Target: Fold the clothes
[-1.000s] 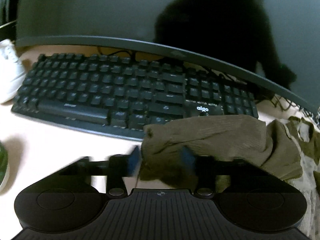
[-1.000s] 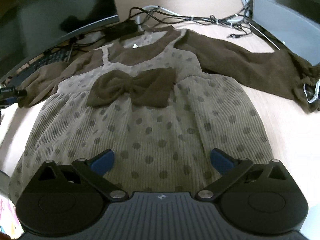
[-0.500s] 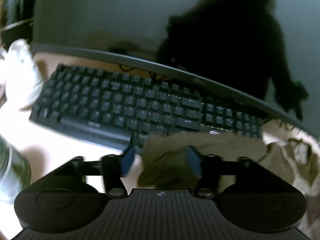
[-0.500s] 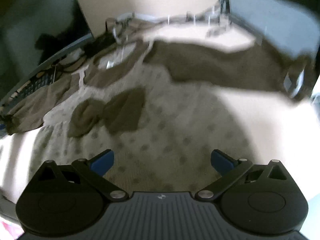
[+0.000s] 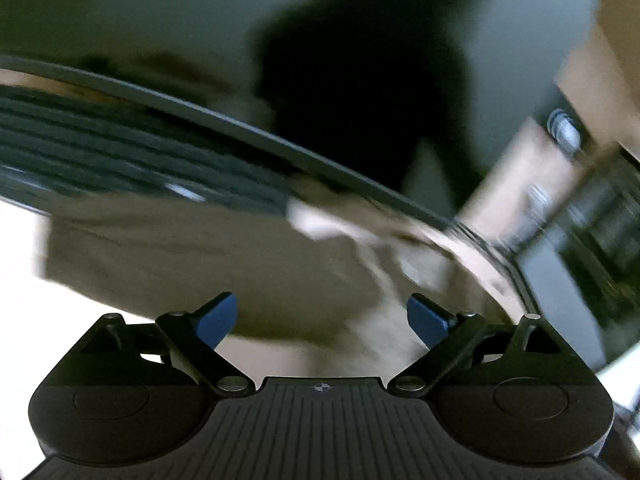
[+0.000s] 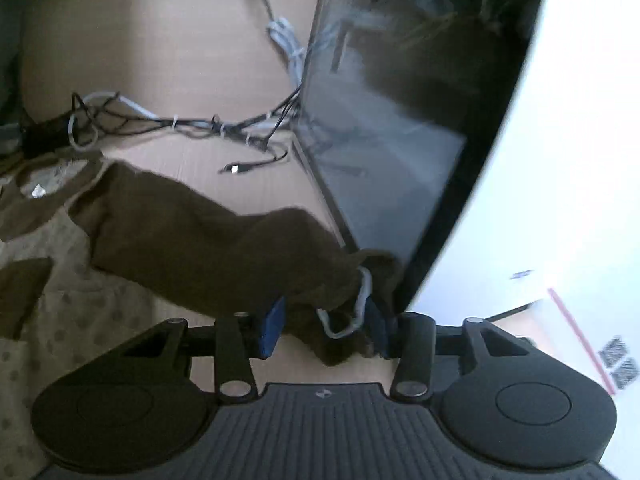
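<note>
The brown-and-dotted dress lies flat on the desk. Its right sleeve stretches toward a dark glass-sided case. My right gripper is at the cuff, its jaws closing; bunched cuff cloth and a loop of white cable fill the gap, touching both blue pads. The left wrist view is badly blurred. There the left sleeve lies below the keyboard, and my left gripper hangs over it, its jaws opening wide with nothing gripped between them.
A black keyboard and a dark monitor stand behind the left sleeve. The glass-sided case rises close beside the right cuff. Tangled cables and a loose plug lie behind the dress on the wooden desk.
My left gripper let go of the left sleeve, opened wide and swung rightward. My right gripper left the dress hem, went right to the sleeve cuff and closed in on it.
</note>
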Motion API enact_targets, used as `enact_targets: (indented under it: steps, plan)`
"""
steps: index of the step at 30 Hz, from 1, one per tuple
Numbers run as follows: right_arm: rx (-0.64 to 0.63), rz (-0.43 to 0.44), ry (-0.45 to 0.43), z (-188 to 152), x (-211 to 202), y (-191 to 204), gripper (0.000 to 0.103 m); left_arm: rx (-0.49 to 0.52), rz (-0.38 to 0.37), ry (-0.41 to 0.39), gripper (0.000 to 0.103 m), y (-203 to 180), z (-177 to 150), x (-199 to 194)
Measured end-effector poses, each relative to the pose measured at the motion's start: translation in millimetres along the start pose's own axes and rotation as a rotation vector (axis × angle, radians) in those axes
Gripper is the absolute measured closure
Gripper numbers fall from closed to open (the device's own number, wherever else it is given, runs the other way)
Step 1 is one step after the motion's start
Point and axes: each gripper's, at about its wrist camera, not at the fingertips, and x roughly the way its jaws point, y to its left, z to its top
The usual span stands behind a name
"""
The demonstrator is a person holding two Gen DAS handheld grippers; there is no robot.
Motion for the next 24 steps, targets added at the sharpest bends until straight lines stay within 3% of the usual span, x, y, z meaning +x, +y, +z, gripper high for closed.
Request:
enact_targets:
  steps: [2,3,4,6,10,14,16,19,24]
  plan:
    - [-0.003,0.014,0.007,6.6,15.5,3.3,0.077,0.037,-0.053,0.066,0.006,-21.5,-13.3,17.8]
    - [0.000,0.030,0.011,10.7,21.6,4.1,0.092,0.044,-0.071,0.091,0.006,-28.9,-19.7,25.5]
    - [0.008,0.050,0.012,17.0,25.6,3.5,0.096,0.049,-0.090,0.116,0.006,-35.8,-26.5,33.6]
    - [0.007,0.062,-0.021,37.3,21.8,4.2,0.098,0.049,-0.130,0.159,0.006,-47.2,-40.8,45.0]
    - [-0.015,0.110,-0.186,102.4,-16.7,8.8,0.102,0.045,-0.152,0.225,0.005,-54.2,-65.8,61.6]
    - [-0.036,0.225,-0.342,167.3,-65.6,32.9,0.103,0.054,-0.158,0.228,0.003,-48.5,-78.2,63.2]
    - [-0.067,0.305,-0.376,186.0,-81.6,57.7,0.103,0.046,-0.169,0.221,0.002,-45.3,-77.8,63.8]
    - [-0.139,0.422,-0.389,198.1,-96.5,103.2,0.103,0.041,-0.182,0.203,0.001,-42.4,-79.4,63.5]
    - [-0.259,0.463,-0.371,184.7,-102.1,139.2,0.100,0.073,-0.181,0.174,0.001,-45.6,-84.1,60.8]
